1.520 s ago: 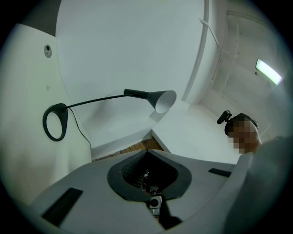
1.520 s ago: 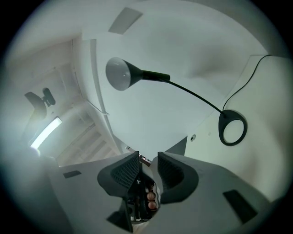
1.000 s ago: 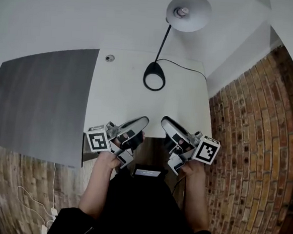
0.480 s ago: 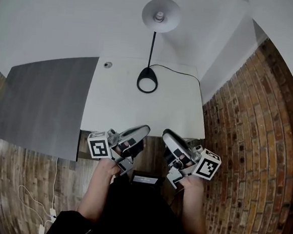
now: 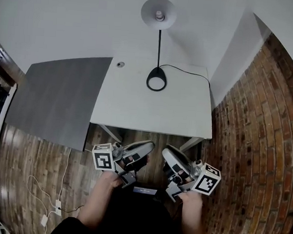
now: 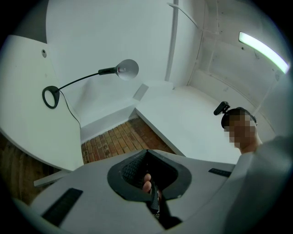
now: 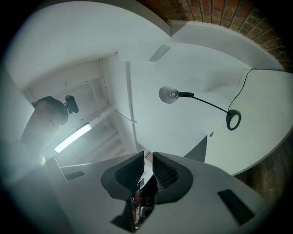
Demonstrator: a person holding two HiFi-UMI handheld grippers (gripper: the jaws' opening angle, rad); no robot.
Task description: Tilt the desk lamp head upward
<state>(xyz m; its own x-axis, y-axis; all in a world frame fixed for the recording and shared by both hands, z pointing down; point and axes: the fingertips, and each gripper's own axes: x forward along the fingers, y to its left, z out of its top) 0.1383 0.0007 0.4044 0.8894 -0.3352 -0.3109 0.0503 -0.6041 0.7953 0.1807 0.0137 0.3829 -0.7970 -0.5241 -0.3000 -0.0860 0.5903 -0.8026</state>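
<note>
White desk (image 5: 137, 108) lay ahead of you, with both tools short of its near edge. Your left gripper (image 5: 147, 147) had its jaws pressed together, empty. The desk lamp (image 5: 158, 49) stood at the desk's far edge (lamp head (image 5: 158, 12) beyond it). Your right gripper (image 5: 166, 152) had just been closing, with a slim gap left and nothing between the jaws.

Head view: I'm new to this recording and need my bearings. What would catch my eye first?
The black desk lamp with a round pale shade stands at the far edge of the white rectangular table. Nearer the camera, short of the table, the person holds the left tool and the right tool, both empty; the right tool's jaws have just been closing with nothing between them. Red brickwork fills the right side.
</note>
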